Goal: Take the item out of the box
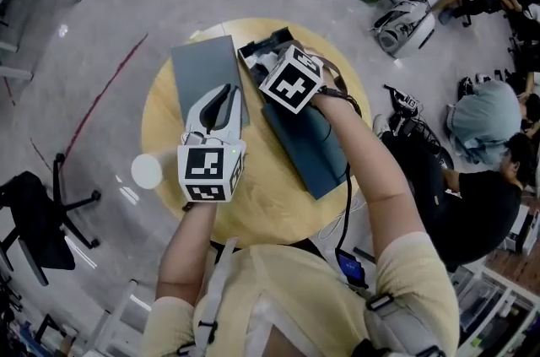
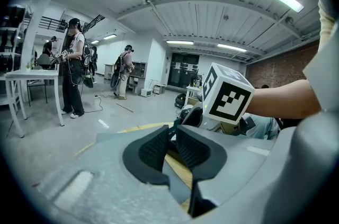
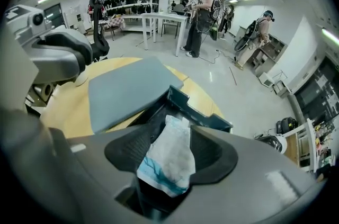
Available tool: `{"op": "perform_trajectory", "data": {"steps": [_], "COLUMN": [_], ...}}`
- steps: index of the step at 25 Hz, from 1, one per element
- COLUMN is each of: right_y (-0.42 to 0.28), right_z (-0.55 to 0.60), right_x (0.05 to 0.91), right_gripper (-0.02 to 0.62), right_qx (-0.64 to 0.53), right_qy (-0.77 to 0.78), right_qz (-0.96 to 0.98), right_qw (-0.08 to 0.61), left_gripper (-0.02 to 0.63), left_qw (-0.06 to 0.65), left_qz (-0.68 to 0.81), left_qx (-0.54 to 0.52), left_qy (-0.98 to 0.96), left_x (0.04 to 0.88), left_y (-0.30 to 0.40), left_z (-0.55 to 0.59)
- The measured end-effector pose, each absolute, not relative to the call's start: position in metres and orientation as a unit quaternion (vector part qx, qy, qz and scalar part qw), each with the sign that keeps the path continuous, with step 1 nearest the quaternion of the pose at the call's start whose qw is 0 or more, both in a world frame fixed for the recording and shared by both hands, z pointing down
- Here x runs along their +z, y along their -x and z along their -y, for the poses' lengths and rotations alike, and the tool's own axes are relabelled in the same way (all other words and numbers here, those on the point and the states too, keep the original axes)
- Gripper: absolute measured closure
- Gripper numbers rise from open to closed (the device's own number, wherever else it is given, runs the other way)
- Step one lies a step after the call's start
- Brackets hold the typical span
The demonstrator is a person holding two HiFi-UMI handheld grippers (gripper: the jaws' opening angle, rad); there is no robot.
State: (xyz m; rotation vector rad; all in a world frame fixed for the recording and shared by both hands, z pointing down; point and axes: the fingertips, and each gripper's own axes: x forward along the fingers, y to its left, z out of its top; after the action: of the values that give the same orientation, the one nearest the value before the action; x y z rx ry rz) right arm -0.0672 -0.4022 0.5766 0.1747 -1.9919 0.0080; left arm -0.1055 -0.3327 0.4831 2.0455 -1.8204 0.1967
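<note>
Head view: the lid is lying just left of the open box. Left gripper view: the left claw is hanging closed, empty, near the box. Right gripper view: the right claw is gaping around the pouch in the box. I'd say it's risking a slippery corner pinch or snagging the box.

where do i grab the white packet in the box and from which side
Take the white packet across its middle, coming from above through the open top of the box: the walls block its sides, and it lies lengthwise between the open jaws of the right gripper.
</note>
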Motion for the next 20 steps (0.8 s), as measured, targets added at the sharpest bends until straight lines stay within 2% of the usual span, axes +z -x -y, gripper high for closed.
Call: {"op": "perform_trajectory", "data": {"steps": [7, 10, 12, 20], "right_y": [0.064, 0.062, 0.062, 0.062], "right_z": [0.401, 0.401, 0.402, 0.403], "right_x": [0.593, 0.595, 0.594, 0.584], "right_gripper": [0.394, 0.436, 0.506, 0.572], "right_qx": [-0.002, -0.018, -0.033, -0.08], "right_qy": [-0.061, -0.058, -0.063, -0.094], "right_qz": [0.83, 0.827, 0.826, 0.826], "right_qw": [0.555, 0.559, 0.559, 0.55], "left_gripper": [0.56, 0.56, 0.56, 0.56], "left_qw": [0.198, 0.199, 0.2, 0.192], "left_qz": [0.649, 0.648, 0.648, 0.643], "left_qx": [0.075, 0.075, 0.073, 0.06], "left_qy": [-0.731, -0.731, -0.732, -0.739], "left_x": [0.485, 0.485, 0.484, 0.472], "left_y": [0.107, 0.107, 0.108, 0.109], "left_z": [0.338, 0.335, 0.332, 0.319]}}
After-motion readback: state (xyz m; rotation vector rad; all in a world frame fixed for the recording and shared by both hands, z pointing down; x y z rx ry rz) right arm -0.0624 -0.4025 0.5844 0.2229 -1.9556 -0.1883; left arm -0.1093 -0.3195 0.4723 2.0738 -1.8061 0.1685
